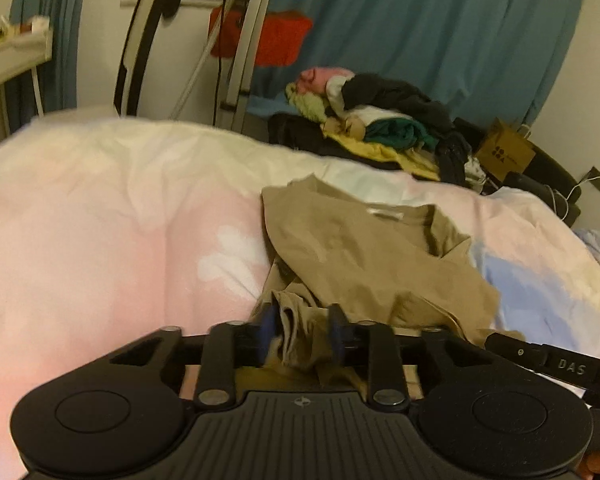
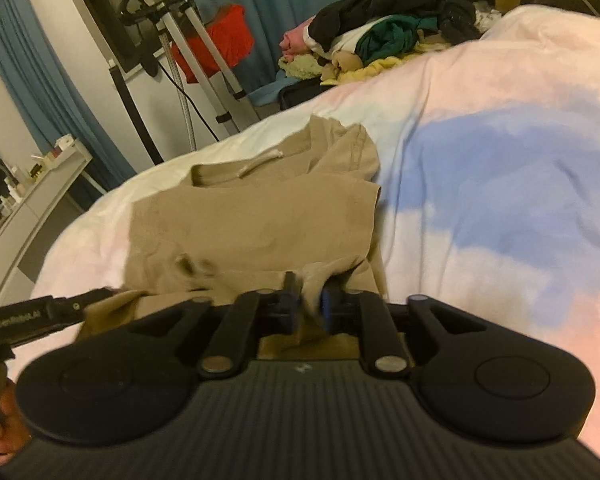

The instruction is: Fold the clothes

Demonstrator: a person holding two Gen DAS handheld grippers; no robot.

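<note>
Pinching tan shirt (image 1: 364,256) hem — left gripper (image 1: 304,334), right gripper (image 2: 309,305).

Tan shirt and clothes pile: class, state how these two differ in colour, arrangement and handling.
The tan shirt is one plain colour; the clothes pile mixes black, green, yellow and pink. The shirt lies spread on the duvet; the pile is heaped beyond it. The left gripper and right gripper pinch the shirt's near edge; nothing touches the pile.

1. Dim, warm indoor light tints both views yellowish.
2. Both views are softly blurred, more so toward the rims.
3. Fisheye distortion bends the edges, with dark corners.
</note>
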